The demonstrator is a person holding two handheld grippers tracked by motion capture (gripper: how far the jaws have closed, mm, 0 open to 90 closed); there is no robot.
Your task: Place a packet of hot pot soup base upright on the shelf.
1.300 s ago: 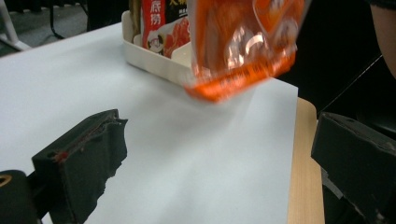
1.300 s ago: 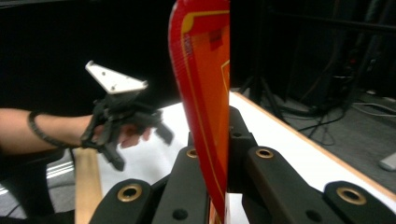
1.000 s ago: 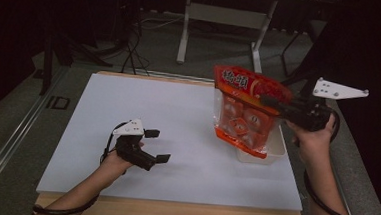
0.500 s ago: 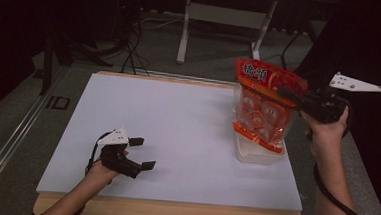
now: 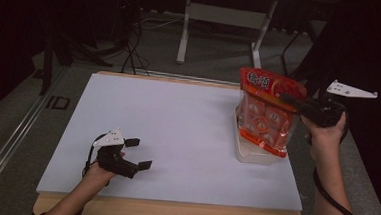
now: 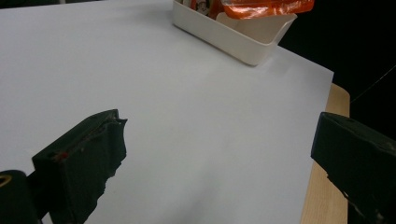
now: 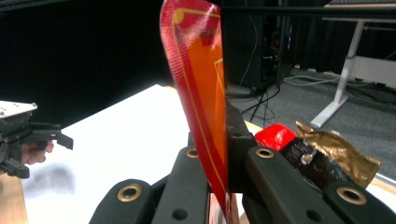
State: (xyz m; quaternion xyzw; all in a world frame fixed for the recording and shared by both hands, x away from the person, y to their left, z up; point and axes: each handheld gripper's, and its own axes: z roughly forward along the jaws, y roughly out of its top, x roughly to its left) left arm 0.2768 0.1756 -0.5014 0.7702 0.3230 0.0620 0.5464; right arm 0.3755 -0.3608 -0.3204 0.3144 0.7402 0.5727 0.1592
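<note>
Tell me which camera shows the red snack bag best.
The high view: the whole red snack bag hangs from the right gripper over the white tray. The right gripper view shows its clamped top edge-on; the left gripper view shows its bottom edge.

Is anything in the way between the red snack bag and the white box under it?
Nothing visible blocks it. The right claw is shut on the top of the red snack bag, which hangs right over the white box. Other packets already lie in the box, so the bag would settle against them.
</note>
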